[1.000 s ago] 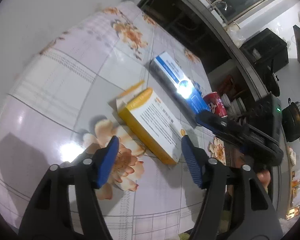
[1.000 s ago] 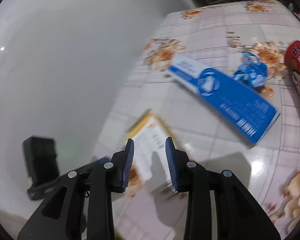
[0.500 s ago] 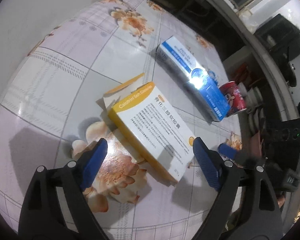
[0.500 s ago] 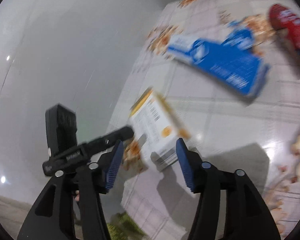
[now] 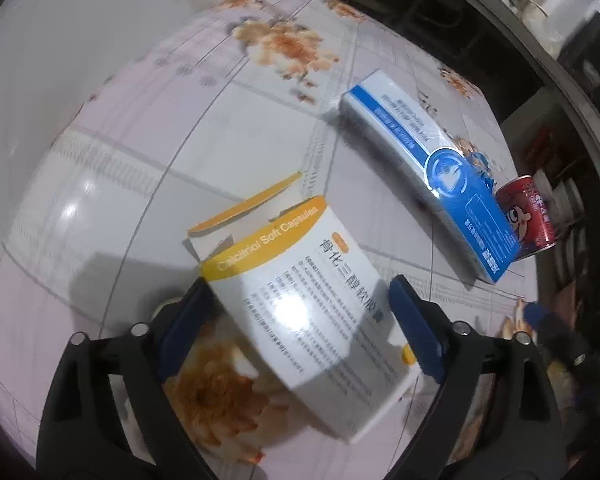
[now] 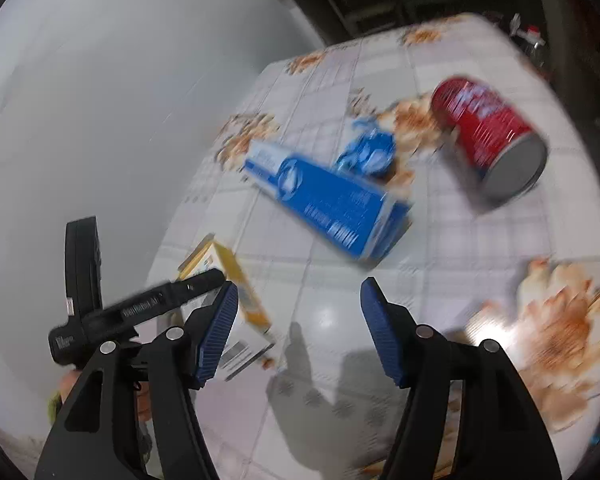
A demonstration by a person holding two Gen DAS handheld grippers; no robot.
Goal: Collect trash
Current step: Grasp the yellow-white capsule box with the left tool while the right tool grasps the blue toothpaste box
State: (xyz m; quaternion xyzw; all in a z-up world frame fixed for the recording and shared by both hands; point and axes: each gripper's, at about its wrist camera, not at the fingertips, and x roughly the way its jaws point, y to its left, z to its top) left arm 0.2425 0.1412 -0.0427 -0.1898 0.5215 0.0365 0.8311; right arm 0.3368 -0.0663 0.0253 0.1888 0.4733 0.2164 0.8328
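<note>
left gripper [image 5: 300,332] jaws just opened wide astride the yellow box [image 5: 312,292]; right gripper [image 6: 298,330] just opened, empty.

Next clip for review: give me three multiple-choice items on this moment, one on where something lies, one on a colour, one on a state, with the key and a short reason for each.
1. Where is the red can relative to the blue box?
A. Stacked on top of it
B. On the table beyond its far end, apart from it
C. Inside it

2. What colour is the band on the capsule box?
A. Yellow
B. Green
C. Purple

3. How does the left gripper stand around the capsule box?
A. Shut tight with nothing between
B. Open, one finger on each side of the box, which lies on the table
C. Lifting the box clear of the table

Key: 1 B, the can lies on its side on the floral tablecloth past the box's end. 2 A, the printed band is yellow. 3 B, the jaws have just been opening and straddle the box.
</note>
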